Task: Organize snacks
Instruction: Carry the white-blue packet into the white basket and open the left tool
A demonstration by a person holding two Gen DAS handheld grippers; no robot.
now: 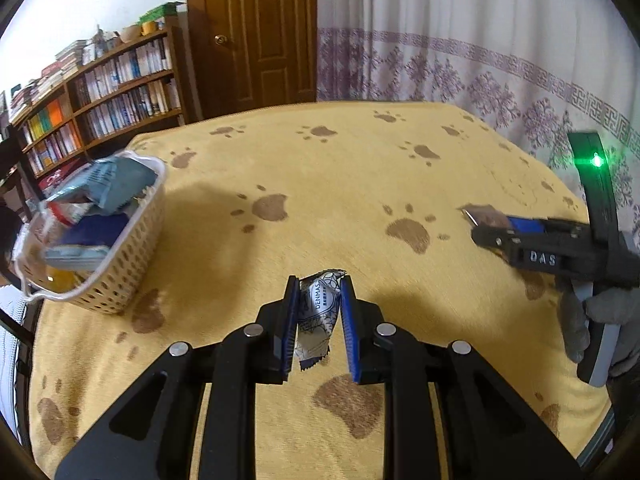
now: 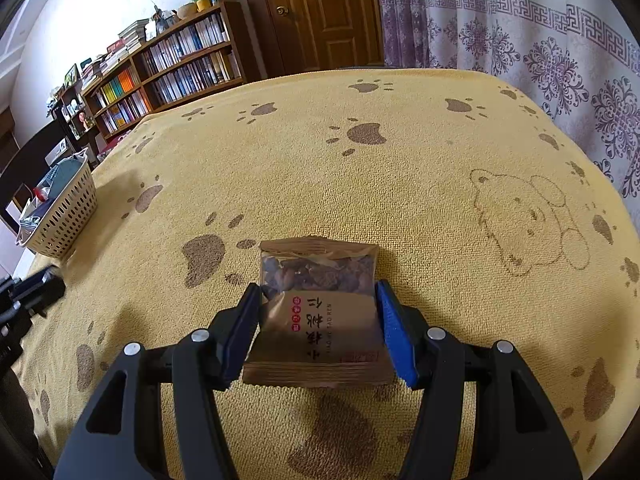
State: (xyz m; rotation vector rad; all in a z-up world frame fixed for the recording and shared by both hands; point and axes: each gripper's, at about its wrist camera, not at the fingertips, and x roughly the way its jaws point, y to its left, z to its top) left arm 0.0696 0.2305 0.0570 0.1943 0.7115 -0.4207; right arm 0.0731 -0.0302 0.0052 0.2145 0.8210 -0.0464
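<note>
Two snack packets are each held in a claw above the tabletop (image 2: 400,168), which is covered by a yellow paw-print cloth. A small silver-and-white wrapper (image 1: 318,316) is clamped upright in the left claw (image 1: 319,328). A brown nut packet (image 2: 320,312) sits pinched flat by its side edges in the right claw (image 2: 318,332). At the tabletop's left edge stands a cream basket (image 1: 132,256) already filled with snack packs. A gloved hand (image 1: 600,316) grips the right claw's handle.
</note>
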